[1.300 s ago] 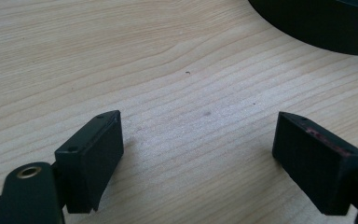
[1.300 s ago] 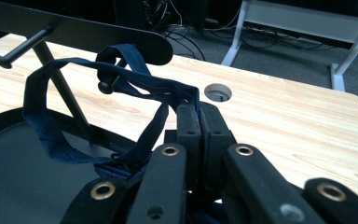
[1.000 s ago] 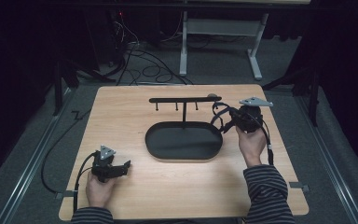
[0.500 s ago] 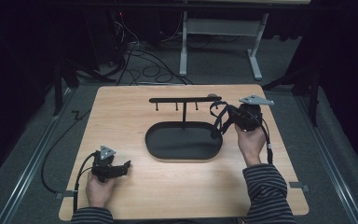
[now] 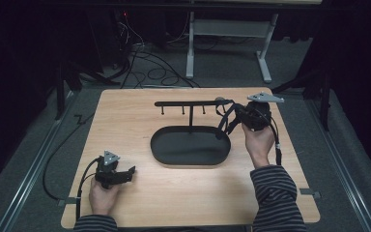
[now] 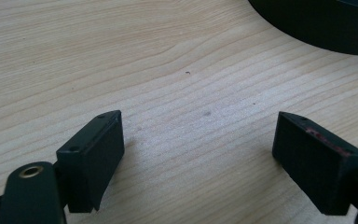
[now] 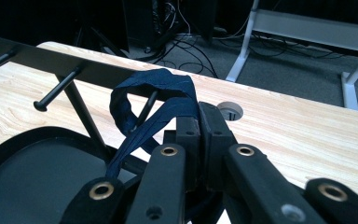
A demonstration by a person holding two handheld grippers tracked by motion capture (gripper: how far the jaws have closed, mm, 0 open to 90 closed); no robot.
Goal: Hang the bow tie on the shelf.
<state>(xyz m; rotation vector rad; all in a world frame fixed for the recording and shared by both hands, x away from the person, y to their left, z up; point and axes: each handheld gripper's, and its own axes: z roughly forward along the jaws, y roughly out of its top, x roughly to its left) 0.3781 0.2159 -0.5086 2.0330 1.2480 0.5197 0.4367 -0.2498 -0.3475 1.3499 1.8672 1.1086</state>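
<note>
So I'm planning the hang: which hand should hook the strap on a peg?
Right. Its tongs are shut on the strap beside the rack; the left tongs sit open, far off.

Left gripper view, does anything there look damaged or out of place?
One small thing: the inner edge of one jaw pad of the left gripper shows a reddish scuffed strip, like wear. The jaws stand wide apart over the bare wooden table, with the black tray at the corner. Nothing else stands out.
</note>
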